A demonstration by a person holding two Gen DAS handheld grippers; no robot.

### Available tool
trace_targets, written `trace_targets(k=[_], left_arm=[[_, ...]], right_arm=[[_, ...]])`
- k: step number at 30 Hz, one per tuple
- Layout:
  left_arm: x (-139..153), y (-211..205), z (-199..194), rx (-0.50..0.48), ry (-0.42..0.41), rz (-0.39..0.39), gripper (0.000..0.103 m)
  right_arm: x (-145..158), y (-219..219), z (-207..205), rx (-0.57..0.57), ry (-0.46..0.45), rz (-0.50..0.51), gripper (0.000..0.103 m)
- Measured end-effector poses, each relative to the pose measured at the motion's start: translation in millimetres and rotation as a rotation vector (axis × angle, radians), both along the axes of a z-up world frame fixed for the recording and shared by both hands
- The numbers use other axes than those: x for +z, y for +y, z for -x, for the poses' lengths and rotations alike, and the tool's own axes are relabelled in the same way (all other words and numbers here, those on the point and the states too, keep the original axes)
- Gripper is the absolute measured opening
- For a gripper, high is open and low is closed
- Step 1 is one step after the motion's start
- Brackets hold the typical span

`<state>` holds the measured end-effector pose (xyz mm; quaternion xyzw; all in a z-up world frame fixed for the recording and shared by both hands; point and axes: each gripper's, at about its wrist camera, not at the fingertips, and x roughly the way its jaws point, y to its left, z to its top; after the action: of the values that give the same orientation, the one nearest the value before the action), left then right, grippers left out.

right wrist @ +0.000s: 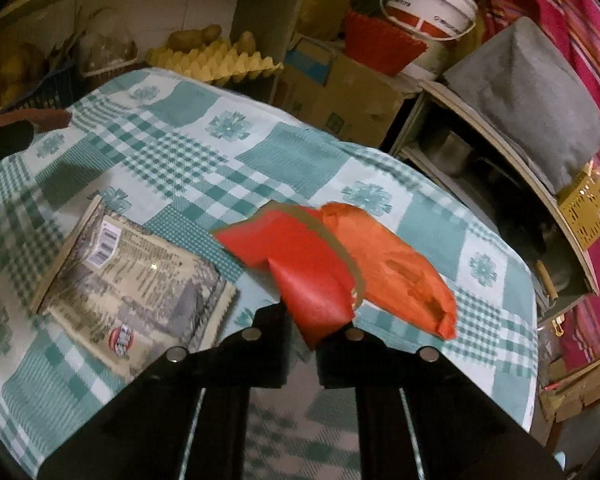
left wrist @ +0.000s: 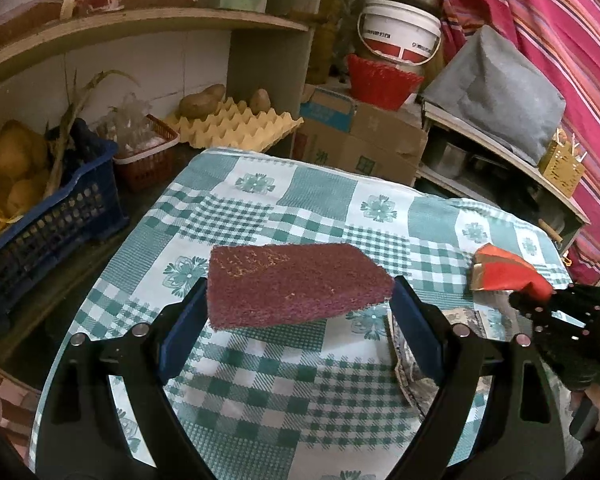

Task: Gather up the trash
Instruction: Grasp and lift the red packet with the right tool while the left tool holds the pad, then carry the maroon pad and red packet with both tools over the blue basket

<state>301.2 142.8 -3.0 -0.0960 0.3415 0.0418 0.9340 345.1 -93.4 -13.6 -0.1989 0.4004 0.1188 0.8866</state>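
Observation:
My left gripper [left wrist: 296,300] is shut on a dark red scouring pad [left wrist: 292,284] and holds it above the green checked tablecloth [left wrist: 260,380]. My right gripper [right wrist: 312,320] is shut on a red and orange wrapper [right wrist: 324,268], lifted a little over the cloth; the wrapper [left wrist: 504,274] and that gripper [left wrist: 556,312] also show at the right of the left wrist view. A beige printed snack packet [right wrist: 132,280] lies flat on the cloth left of the right gripper, and its edge [left wrist: 412,364] shows under my left gripper's right finger.
A blue crate [left wrist: 48,216] and a red basket [left wrist: 148,156] stand left of the table. A yellow egg tray [left wrist: 236,126] with potatoes, cardboard boxes [left wrist: 360,140], a white bucket [left wrist: 400,32] and a shelf with a grey bundle [left wrist: 496,92] stand behind and right.

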Motion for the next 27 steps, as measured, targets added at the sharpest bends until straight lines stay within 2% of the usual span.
trace_targets(k=[5,14,21,27], left_arm=[[6.0,-5.2,8.4,-0.011,-0.009,-0.013,0.086],[23.6,-24.1,30.8,-0.036,-0.046,-0.028,0.086],[27.6,-58.3,46.2,-0.091,-0.052,-0.065,0.086],[32.3,-85.2,58.0,-0.129,-0.060,-0.042,0.086]], right_arm=[[16.3,-25.9,23.4,-0.034,-0.034,-0.028,0.009],[30.9,-105.0,81.4,-0.152,-0.079,-0.080,0.009],[32.7,-170.7,125.7,-0.265,-0.100,-0.156,0.009],[29.0,-205.9,148.5,-0.318,-0.105,-0.193,0.009]])
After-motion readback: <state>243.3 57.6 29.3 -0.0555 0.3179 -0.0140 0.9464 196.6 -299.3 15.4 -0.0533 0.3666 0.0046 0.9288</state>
